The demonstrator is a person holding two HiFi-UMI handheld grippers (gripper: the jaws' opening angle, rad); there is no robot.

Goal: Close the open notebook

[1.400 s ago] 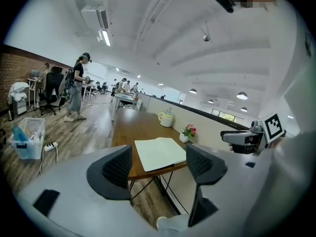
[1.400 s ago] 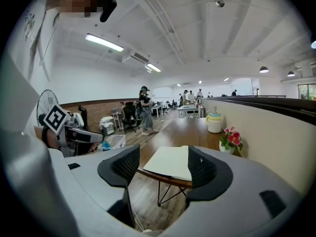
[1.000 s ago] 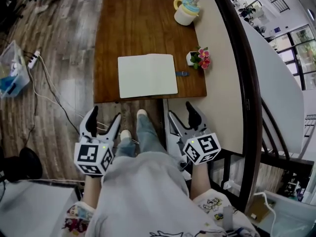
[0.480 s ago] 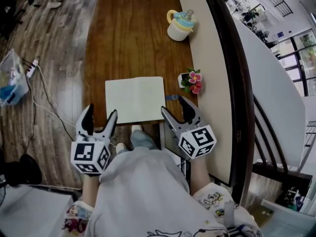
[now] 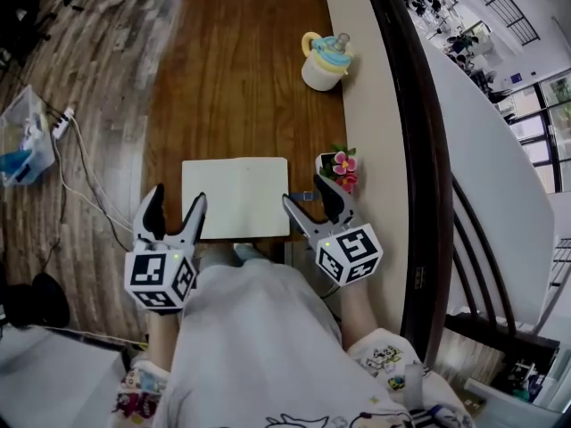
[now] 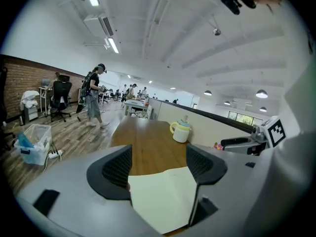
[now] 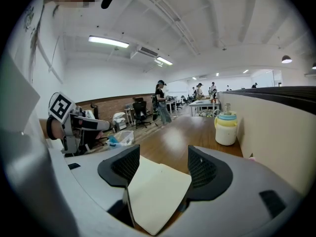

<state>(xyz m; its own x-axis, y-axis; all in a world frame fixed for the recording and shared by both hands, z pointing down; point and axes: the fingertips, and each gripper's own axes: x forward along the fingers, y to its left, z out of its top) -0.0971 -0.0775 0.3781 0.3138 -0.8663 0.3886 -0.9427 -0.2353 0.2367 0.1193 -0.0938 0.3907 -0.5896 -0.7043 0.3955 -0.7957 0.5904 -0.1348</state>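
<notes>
An open notebook (image 5: 235, 198) with blank cream pages lies flat at the near end of the brown wooden table (image 5: 241, 78). It shows between the jaws in the left gripper view (image 6: 165, 196) and the right gripper view (image 7: 155, 191). My left gripper (image 5: 171, 212) is open, held at the notebook's near left corner. My right gripper (image 5: 310, 200) is open too, held at the near right corner. Neither one touches the notebook.
A small pot of pink flowers (image 5: 339, 168) stands just right of the notebook, with a blue pen tip (image 5: 306, 195) below it. A cream and yellow cup (image 5: 323, 59) sits farther back. A beige wall (image 5: 370, 105) borders the table's right side. A plastic bin (image 5: 20, 141) and cables lie on the floor.
Both grippers have come forward from over the floor to the table's near edge, flanking the notebook. Both stay open.
</notes>
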